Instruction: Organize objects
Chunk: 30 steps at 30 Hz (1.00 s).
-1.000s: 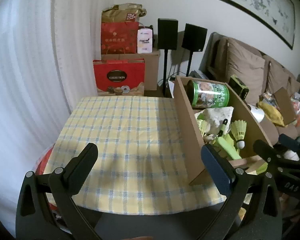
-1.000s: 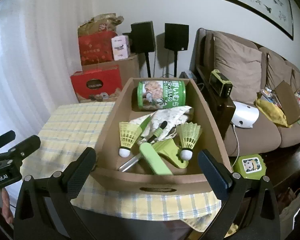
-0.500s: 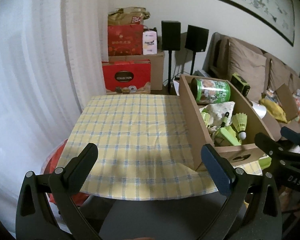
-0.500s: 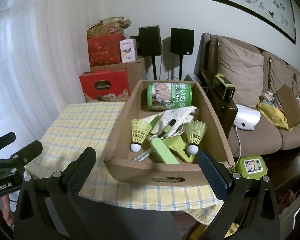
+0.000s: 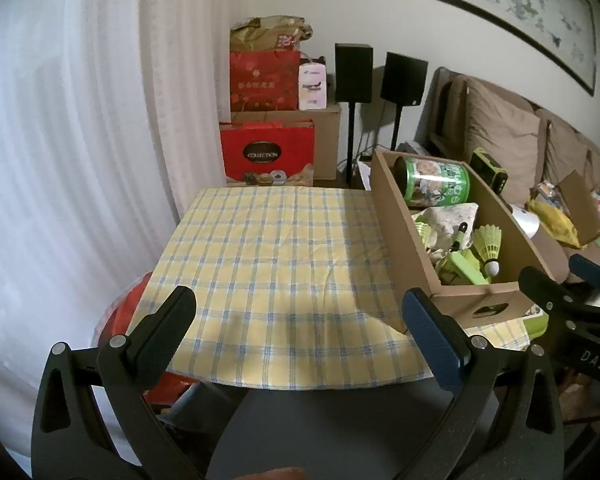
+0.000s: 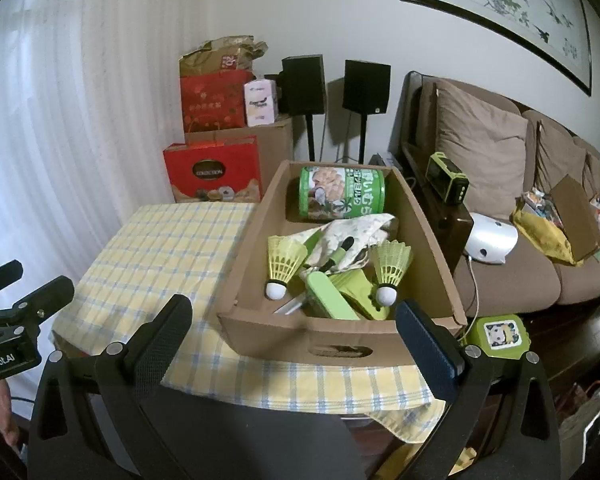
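Observation:
A cardboard box (image 6: pixel 340 346) stands on the right side of a table with a yellow checked cloth (image 5: pixel 284 264). It holds a green can (image 6: pixel 342 196) lying at the far end, a patterned cloth pouch (image 6: pixel 352 236), two yellow shuttlecocks (image 6: pixel 282 266) (image 6: pixel 388 270), a green flat case (image 6: pixel 330 294) and a pen. The box also shows in the left wrist view (image 5: pixel 404 240). My left gripper (image 5: pixel 300 326) is open and empty, back from the table's near edge. My right gripper (image 6: pixel 294 334) is open and empty, in front of the box's near wall.
Red gift bags (image 5: pixel 266 152) and cardboard boxes stand behind the table by the white curtain. Two black speakers (image 6: pixel 366 86) on stands are against the wall. A brown sofa (image 6: pixel 500 240) with clutter is to the right. A green panda box (image 6: pixel 500 332) sits beside the table.
Both grippers have pulled back and up from the table, so the table and box look smaller and farther. Both stay open. Nothing in the box has moved.

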### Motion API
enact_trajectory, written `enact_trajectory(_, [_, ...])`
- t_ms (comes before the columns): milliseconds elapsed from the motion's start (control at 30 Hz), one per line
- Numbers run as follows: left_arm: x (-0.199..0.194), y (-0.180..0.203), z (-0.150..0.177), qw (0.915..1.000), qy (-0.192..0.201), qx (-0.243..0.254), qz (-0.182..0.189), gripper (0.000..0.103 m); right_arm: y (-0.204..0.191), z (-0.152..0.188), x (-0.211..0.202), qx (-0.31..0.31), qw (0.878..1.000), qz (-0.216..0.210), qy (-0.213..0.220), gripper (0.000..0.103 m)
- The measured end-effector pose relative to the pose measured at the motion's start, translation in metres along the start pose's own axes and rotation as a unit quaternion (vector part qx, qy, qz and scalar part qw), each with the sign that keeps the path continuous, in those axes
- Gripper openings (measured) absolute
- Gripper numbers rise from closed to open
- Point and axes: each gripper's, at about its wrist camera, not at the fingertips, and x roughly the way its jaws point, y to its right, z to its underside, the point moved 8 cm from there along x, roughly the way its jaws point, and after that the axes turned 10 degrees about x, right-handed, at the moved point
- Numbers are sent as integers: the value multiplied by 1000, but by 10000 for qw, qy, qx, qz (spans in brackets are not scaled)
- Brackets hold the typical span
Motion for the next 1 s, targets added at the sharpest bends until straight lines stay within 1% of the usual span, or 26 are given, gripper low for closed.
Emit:
enact_trajectory(133, [-1, -3, 1, 10000, 17, -89, 12, 103, 0, 0, 0, -15, 10000, 9, 7, 102])
enact_trajectory(1000, [1, 0, 1, 10000, -33, -47, -31, 103, -5, 0, 2, -11, 10000, -7, 6, 102])
